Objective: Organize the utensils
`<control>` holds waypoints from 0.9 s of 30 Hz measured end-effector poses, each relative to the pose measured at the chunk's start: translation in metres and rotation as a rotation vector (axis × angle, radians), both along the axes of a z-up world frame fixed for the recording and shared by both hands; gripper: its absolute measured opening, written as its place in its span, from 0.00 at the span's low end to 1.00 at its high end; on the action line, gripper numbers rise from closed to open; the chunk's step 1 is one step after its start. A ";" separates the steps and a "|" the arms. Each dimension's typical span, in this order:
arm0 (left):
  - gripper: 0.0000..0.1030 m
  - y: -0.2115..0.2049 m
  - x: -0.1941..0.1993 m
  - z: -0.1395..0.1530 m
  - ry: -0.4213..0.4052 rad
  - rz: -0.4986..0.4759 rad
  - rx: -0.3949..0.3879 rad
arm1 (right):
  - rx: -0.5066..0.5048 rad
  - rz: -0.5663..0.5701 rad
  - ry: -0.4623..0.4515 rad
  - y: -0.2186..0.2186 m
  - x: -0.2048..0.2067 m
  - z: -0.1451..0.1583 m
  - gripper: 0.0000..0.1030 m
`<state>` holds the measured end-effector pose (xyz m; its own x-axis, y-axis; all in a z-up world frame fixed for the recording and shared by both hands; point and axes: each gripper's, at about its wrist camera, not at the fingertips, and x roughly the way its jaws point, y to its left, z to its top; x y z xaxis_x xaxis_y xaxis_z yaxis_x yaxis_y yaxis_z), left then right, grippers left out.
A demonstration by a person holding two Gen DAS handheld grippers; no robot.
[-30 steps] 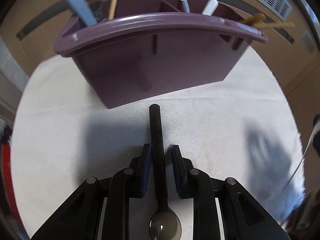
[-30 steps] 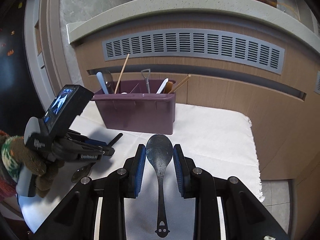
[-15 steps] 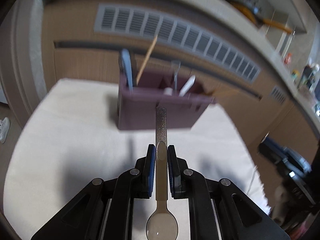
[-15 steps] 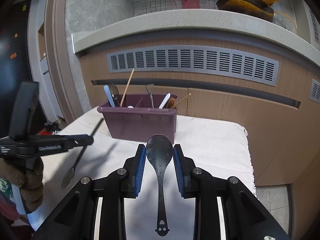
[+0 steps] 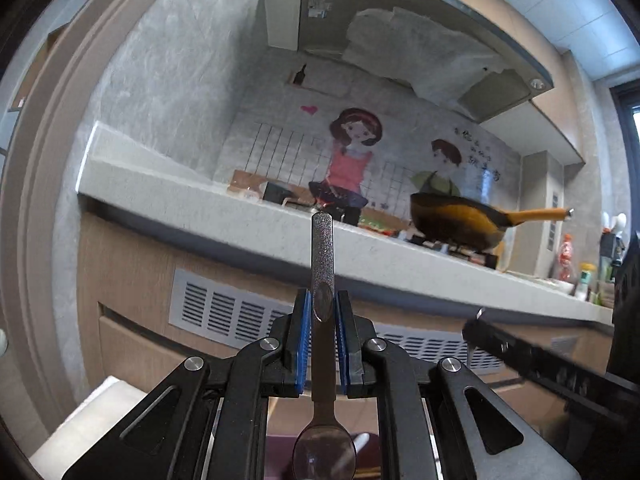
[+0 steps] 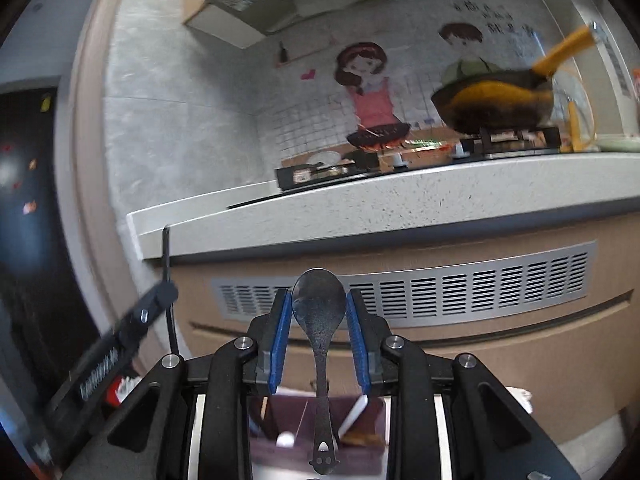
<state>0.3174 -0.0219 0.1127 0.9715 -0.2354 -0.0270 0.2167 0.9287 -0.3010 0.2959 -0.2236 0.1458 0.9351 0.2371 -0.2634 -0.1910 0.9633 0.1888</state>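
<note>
The left gripper (image 5: 322,308) pinches a long spoon (image 5: 322,264) by its handle. The right gripper (image 6: 319,312) squeezes a dark spoon (image 6: 319,300) by its bowl. The purple bin (image 6: 288,436) sits at 6 o'clock, and open air lies ahead to the counter edge (image 6: 360,220).

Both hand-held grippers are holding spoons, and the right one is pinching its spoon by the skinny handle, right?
Not quite. The right hand-held gripper pinches its dark spoon by the round bowl, with the handle hanging toward the camera, as the right wrist view shows. The left hand-held gripper is the one holding its spoon by the handle. Both do hold spoons.
</note>
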 end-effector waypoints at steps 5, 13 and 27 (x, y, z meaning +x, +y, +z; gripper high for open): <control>0.12 0.001 0.025 -0.034 0.013 0.042 -0.016 | 0.008 -0.042 0.035 0.001 0.033 -0.022 0.25; 0.12 -0.010 0.043 -0.076 0.028 0.096 0.035 | -0.038 -0.103 0.054 0.011 0.060 -0.058 0.25; 0.17 -0.003 0.039 -0.118 0.319 -0.029 0.073 | -0.062 0.012 0.251 -0.001 0.047 -0.102 0.26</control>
<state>0.3563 -0.0245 -0.0054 0.9043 -0.2496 -0.3464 0.1492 0.9449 -0.2913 0.3427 -0.2242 0.0438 0.8358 0.2244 -0.5011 -0.1575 0.9723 0.1728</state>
